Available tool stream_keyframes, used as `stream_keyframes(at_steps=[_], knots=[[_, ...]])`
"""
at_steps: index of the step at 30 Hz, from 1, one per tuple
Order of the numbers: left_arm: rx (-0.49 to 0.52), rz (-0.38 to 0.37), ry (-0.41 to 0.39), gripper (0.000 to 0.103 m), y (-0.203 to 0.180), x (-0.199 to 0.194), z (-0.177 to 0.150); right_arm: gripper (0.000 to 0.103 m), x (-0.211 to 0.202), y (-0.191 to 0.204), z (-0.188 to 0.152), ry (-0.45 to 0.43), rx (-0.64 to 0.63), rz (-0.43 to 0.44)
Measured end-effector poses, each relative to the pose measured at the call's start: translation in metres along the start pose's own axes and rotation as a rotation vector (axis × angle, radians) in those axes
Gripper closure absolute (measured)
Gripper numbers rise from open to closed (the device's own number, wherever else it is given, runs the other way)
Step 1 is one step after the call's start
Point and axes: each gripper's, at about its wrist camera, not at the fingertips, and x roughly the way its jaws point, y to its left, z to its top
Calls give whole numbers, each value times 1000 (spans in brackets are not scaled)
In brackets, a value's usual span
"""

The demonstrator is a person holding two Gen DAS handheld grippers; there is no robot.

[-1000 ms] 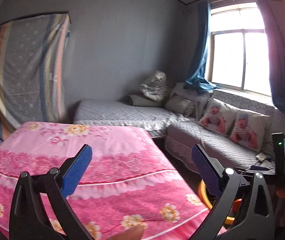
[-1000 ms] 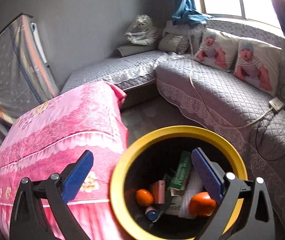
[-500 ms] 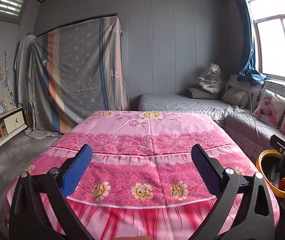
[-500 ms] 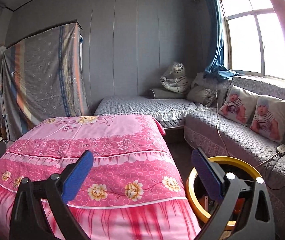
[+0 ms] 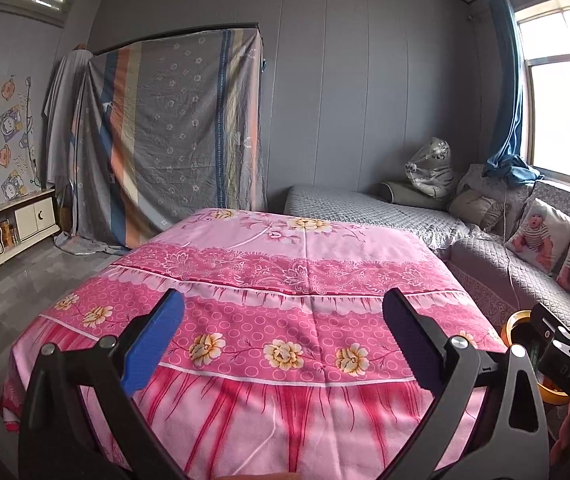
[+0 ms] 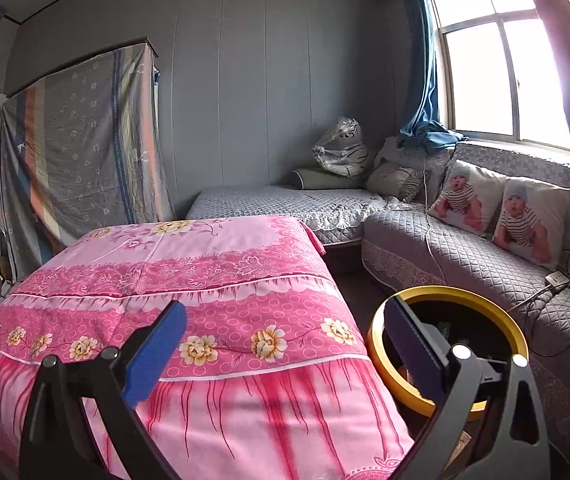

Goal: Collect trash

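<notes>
A yellow-rimmed black trash bin [image 6: 381,356] stands on the floor between the pink-covered table [image 6: 213,280] and the grey sofa [image 6: 465,264]; its contents are mostly hidden behind my right finger. The bin's rim also shows in the left wrist view [image 5: 519,318]. My right gripper [image 6: 281,348] is open and empty, held over the table's near right edge beside the bin. My left gripper [image 5: 281,344] is open and empty, facing the pink table [image 5: 285,272]. No loose trash shows on the table top.
A grey daybed [image 5: 365,208] with cushions sits at the back. A cloth-draped cabinet [image 5: 165,140] stands against the far wall. A low white cabinet [image 5: 1,236] is at the left. Cables and a power strip [image 6: 557,280] lie on the sofa.
Both grippers have lifted and pulled back from the bin. The right view went from looking down into the bin to facing the room; the left view swung left over the table.
</notes>
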Motion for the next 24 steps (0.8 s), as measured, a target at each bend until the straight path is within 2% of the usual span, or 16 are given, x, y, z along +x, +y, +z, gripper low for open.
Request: stream_keyframes(at_steps=[7, 24], knots=[[-10, -9, 16, 8, 2, 0, -1, 8, -5, 1, 2, -18, -1, 5], [-13, -22, -6, 8, 0, -6, 3, 8, 2, 1, 1, 16, 5, 9]])
